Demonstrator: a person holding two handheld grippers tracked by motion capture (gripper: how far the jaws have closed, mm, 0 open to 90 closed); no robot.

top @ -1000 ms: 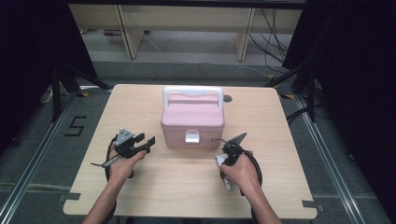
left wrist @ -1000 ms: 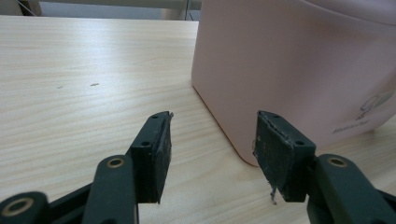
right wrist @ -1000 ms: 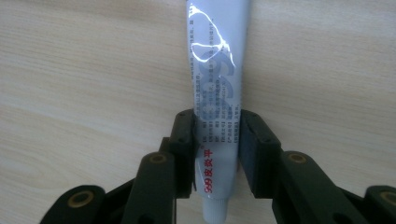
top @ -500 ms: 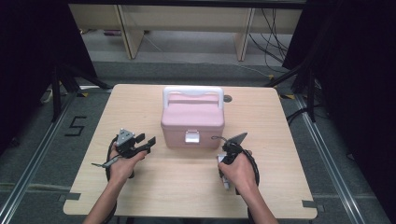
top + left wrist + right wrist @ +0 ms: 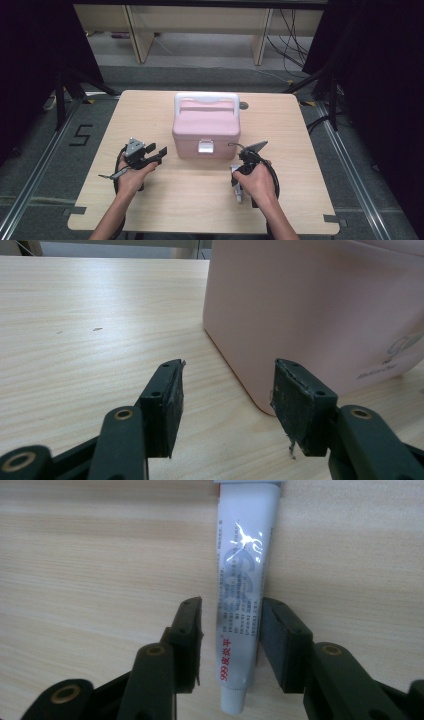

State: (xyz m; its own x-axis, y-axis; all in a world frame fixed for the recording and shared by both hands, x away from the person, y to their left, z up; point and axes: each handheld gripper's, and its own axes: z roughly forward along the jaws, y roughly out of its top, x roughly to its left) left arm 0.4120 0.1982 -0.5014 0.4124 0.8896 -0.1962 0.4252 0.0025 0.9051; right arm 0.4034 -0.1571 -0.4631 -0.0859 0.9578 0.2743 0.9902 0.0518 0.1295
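Note:
A pink box [image 5: 206, 130] with a white handle and a silver front latch stands shut at the table's middle. My left gripper [image 5: 159, 154] is open just left of the box's front corner, low over the table. In the left gripper view that gripper [image 5: 227, 410] has nothing between its pads, and the box's pink wall [image 5: 320, 310] is close ahead on the right. A white ointment tube [image 5: 242, 595] lies flat on the wood. My right gripper [image 5: 231, 640] straddles its cap end, with a thin gap still showing on the left side. From above, the tube [image 5: 239, 194] pokes out under the right gripper [image 5: 239, 184].
The wooden table [image 5: 150, 110] has bare room on both sides of the box and along its front edge. A small dark round hole [image 5: 243, 106] is in the tabletop behind the box. Wooden shelf frames and cables are on the floor beyond the far edge.

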